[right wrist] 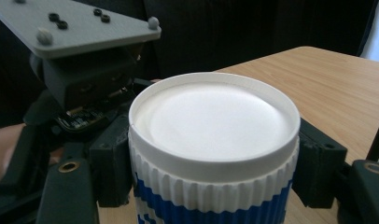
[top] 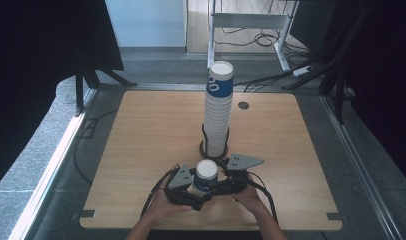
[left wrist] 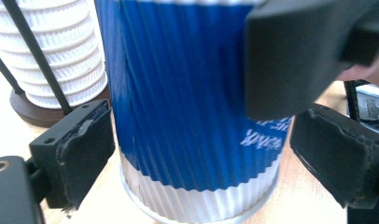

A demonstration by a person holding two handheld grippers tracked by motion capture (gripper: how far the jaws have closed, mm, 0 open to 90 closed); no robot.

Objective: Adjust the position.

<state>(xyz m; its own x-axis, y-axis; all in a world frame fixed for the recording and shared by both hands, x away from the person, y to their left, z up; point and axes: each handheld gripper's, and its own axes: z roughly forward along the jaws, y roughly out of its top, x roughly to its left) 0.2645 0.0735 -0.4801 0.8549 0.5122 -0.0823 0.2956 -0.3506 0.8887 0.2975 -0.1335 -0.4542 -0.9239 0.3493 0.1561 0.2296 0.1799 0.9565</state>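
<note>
A blue-and-white ribbed paper cup (top: 206,176) stands upside down near the table's front edge, with both grippers at it. My right gripper (right wrist: 215,163) is shut on the cup (right wrist: 211,140) just under its white upturned base, a pad pressing on each side. My left gripper (left wrist: 192,154) straddles the blue wall of the cup (left wrist: 187,102) lower down. Its left pad lies at the wall and a thin gap shows at its right pad. Behind stands a tall stack of the same cups (top: 218,112) on a dark round holder (top: 203,149).
The holder's thin black rods (left wrist: 36,56) rise beside the stack (left wrist: 57,60). A round cable hole (top: 243,105) sits at the table's back right. Black cables trail from both grippers toward the front edge. A white desk frame (top: 251,20) and floor cables lie beyond the table.
</note>
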